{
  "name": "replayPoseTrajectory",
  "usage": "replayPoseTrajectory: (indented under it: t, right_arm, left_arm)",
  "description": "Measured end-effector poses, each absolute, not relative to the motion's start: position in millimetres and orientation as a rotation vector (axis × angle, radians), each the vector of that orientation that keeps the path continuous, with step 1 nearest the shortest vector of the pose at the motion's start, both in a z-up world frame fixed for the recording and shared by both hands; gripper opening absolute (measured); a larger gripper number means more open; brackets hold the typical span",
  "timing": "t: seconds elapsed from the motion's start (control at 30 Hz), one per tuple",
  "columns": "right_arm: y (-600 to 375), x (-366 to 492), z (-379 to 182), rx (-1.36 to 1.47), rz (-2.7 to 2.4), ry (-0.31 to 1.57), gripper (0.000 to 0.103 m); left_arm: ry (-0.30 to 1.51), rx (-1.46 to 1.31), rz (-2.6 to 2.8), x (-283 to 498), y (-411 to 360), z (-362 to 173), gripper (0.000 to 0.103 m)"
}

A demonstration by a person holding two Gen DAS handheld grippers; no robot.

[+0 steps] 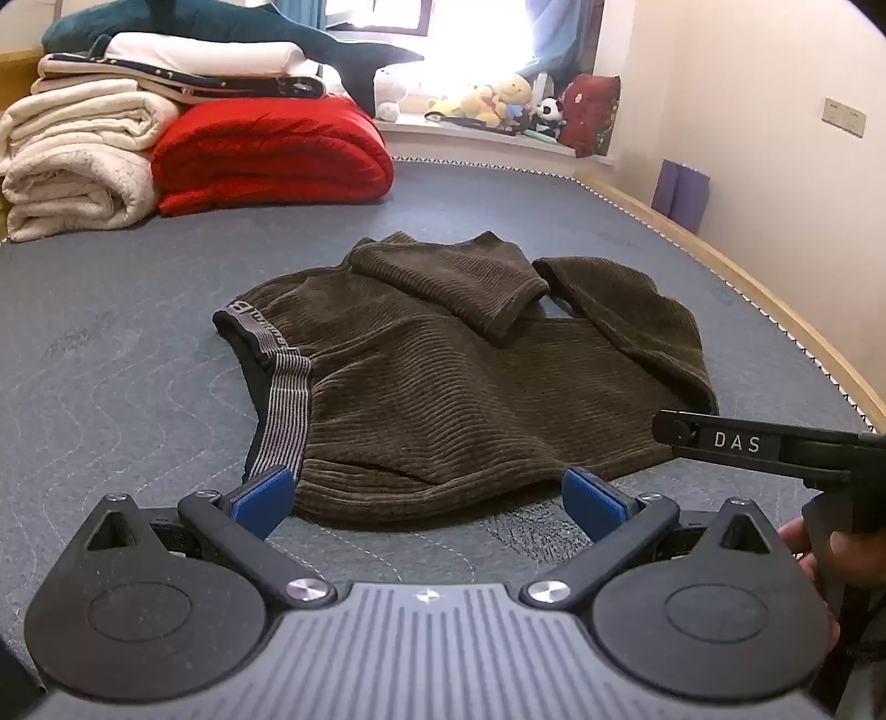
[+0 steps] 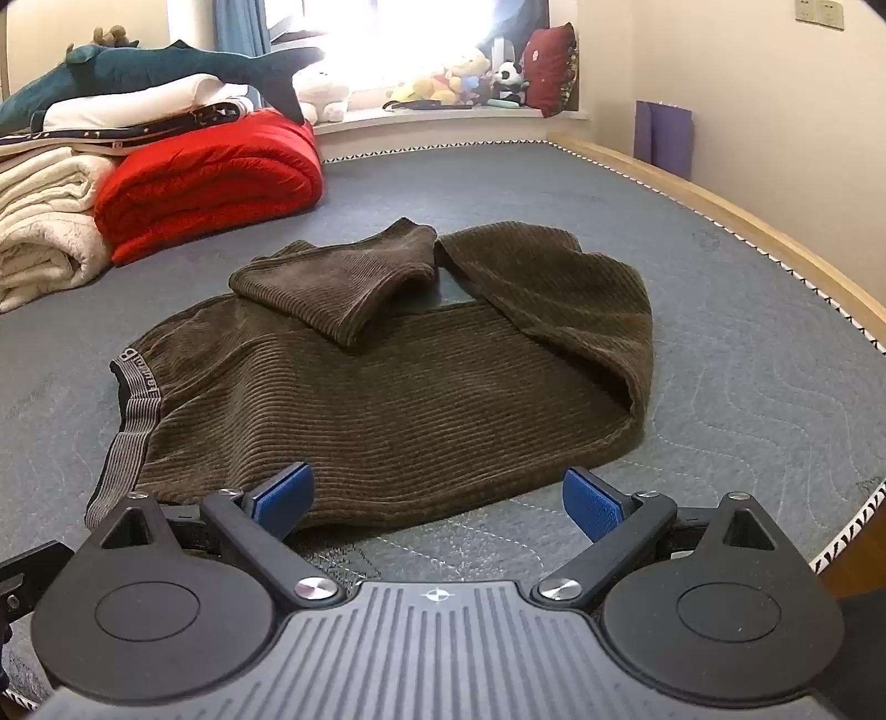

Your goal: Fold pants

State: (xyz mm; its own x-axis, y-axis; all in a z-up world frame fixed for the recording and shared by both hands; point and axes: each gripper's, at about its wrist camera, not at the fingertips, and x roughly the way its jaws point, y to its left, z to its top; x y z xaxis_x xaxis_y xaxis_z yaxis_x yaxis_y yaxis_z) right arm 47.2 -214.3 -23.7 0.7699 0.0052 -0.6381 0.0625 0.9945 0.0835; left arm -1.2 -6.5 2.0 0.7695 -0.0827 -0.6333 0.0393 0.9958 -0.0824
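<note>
One pair of brown pants [image 1: 443, 376] lies on one bed [image 1: 111, 343]. Beyond the pants, one red blanket [image 1: 271, 149] sits beside two cream blankets [image 1: 72, 155], with one plush shark [image 1: 232, 27] on top. Two grippers, left gripper [image 1: 426, 493] and right gripper [image 2: 437, 498], have two blue fingers [image 1: 260, 495] each.

blown-out window [image 1: 443, 33], fisheye-warped edges

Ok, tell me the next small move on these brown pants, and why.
Probably bring the left gripper down onto the near hem of the pants: both sets of jaws stand open and empty, the right gripper too, and the legs lie only loosely folded back.
</note>
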Motion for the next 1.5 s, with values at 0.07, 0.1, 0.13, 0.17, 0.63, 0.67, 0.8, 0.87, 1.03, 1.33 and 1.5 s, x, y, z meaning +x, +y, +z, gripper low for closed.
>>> replayPoseTrajectory:
  t: [0.07, 0.1, 0.13, 0.17, 0.63, 0.67, 0.8, 0.87, 1.03, 1.33, 1.5]
  right_arm:
    - [-214.7, 47.2, -25.3, 0.104, -0.031, 0.693, 0.097]
    - [-214.8, 47.5, -25.3, 0.105, -0.03, 0.693, 0.097]
    - [-214.7, 47.6, -25.2, 0.106, -0.03, 0.693, 0.097]
    - [-214.5, 47.7, -25.1, 0.106, -0.029, 0.693, 0.097]
    - [-215.7, 49.5, -25.7, 0.116, -0.025, 0.691, 0.085]
    - [-215.3, 49.4, -25.9, 0.117, -0.019, 0.691, 0.08]
    - [-215.7, 48.3, -25.3, 0.132, 0.024, 0.678, 0.057]
    - [-214.5, 48.5, -24.8, 0.145, 0.044, 0.674, 0.043]
    - [-212.3, 49.2, -24.0, 0.154, 0.082, 0.69, 0.034]
    - [-209.8, 65.4, -37.0, 0.271, 0.134, 0.721, 0.036]
    - [-203.3, 87.3, -54.1, 0.44, 0.187, 0.839, 0.047]
  left_arm:
    - [0.694, -0.07, -0.068, -0.5, -6.1, 1.7, 0.103]
    - [0.695, -0.071, -0.069, -0.4, -6.3, 1.3, 0.103]
    - [0.697, -0.071, -0.07, -0.2, -6.2, 1.2, 0.103]
    - [0.699, -0.07, -0.07, 0.3, -6.6, 1.2, 0.103]
    - [0.738, -0.083, -0.055, 6.2, -6.5, -4.6, 0.103]
    - [0.739, -0.085, -0.054, 6.7, -6.2, -5.2, 0.103]
    - [0.752, -0.086, -0.046, 8.4, -5.8, -7.5, 0.103]
    - [0.76, -0.091, -0.044, 9.9, -4.8, -9.3, 0.103]
    - [0.766, -0.128, -0.058, 14.8, 4.8, -14.5, 0.103]
    - [0.809, -0.222, -0.066, 53.8, 62.0, -37.9, 0.072]
    - [0.808, -0.295, -0.042, 98.8, 108.9, -56.8, 0.026]
